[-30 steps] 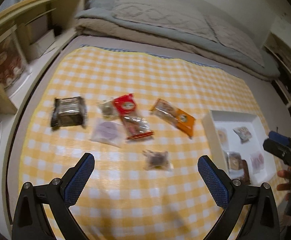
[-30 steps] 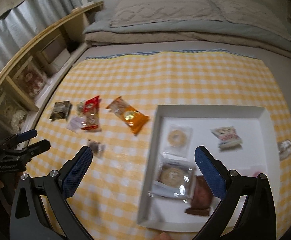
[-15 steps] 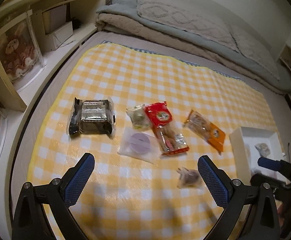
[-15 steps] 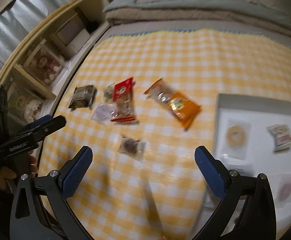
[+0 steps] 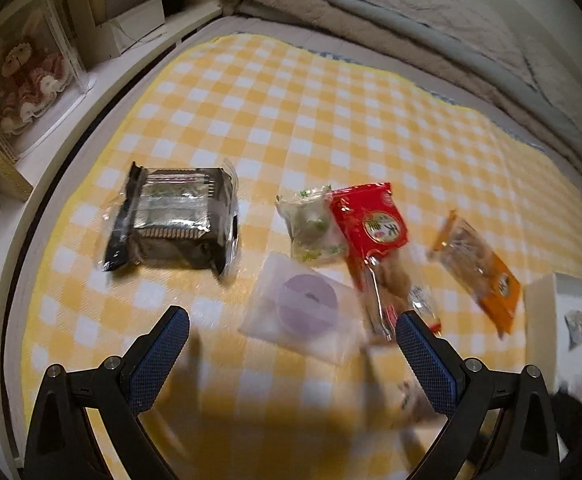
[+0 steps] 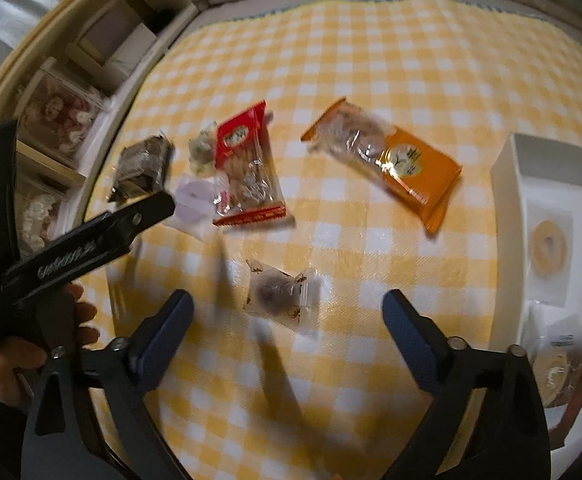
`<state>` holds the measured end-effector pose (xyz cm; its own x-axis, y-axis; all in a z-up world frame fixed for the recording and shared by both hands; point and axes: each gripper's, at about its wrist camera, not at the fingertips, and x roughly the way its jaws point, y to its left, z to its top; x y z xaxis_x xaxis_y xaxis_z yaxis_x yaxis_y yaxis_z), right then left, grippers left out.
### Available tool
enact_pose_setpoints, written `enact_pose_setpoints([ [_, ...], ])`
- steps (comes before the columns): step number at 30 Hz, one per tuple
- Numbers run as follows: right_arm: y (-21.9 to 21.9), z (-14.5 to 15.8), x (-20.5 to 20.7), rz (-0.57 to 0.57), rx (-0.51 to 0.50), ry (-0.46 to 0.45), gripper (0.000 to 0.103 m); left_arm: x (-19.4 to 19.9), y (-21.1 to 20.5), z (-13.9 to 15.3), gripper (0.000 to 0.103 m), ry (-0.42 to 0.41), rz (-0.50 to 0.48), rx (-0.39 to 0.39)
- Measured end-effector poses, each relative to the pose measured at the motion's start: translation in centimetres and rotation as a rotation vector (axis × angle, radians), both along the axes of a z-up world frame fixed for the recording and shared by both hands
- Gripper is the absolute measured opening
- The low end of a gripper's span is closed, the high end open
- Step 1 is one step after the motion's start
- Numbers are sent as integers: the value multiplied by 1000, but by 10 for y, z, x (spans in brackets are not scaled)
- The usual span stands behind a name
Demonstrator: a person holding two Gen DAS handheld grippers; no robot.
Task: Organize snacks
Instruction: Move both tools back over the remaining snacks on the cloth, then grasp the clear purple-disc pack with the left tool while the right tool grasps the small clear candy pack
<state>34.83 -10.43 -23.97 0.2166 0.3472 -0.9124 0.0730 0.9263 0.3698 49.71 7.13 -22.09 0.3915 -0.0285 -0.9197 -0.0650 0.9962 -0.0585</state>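
Several wrapped snacks lie on the yellow checked cloth (image 5: 291,100). My left gripper (image 5: 291,344) hangs open just above a clear packet with a purple round sweet (image 5: 305,310). Around it lie a dark foil pack (image 5: 175,220), a green-speckled packet (image 5: 311,224), a red packet (image 5: 375,236) and an orange packet (image 5: 479,268). My right gripper (image 6: 287,316) is over a small clear packet with a brown sweet (image 6: 277,290); its jaws are closing but stand apart from the packet. The white tray (image 6: 507,176) at the right holds several snacks.
A wooden shelf unit (image 5: 19,80) with boxed dolls runs along the left edge. Folded bedding (image 5: 411,8) lies beyond the cloth. In the right wrist view a hand (image 6: 19,356) holds the left gripper's black body (image 6: 71,252) at the left.
Both grippers have dropped toward the cloth and shifted left, away from the tray. The right gripper's jaws have narrowed a little. The snacks lie where they were.
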Motion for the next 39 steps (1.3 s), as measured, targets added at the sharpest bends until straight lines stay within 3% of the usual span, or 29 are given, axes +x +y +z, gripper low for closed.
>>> enact_pose_setpoints([
  [7, 2, -17, 11, 9, 61, 35, 65, 27, 2, -30, 103, 22, 85, 37],
  [11, -7, -12, 22, -19, 119, -6, 44, 37, 2, -43, 103, 32, 102, 70],
  [15, -5, -13, 30, 27, 157, -27, 19, 44, -3, -54, 103, 39, 92, 112],
  [27, 0, -34, 10, 73, 199, 127, 21, 35, -23, -61, 103, 80, 20, 183],
  [31, 5, -27, 7, 109, 183, 108, 25, 22, -24, -59, 103, 92, 2, 206],
  [33, 12, -24, 8, 147, 155, 89, 38, 14, -23, -57, 103, 95, -5, 217],
  [36, 27, -21, 8, 236, 86, 44, 49, 2, -16, -53, 103, 102, -19, 229],
  [39, 47, -21, 6, 348, -5, 3, 49, -9, -5, -49, 103, 108, -31, 235],
])
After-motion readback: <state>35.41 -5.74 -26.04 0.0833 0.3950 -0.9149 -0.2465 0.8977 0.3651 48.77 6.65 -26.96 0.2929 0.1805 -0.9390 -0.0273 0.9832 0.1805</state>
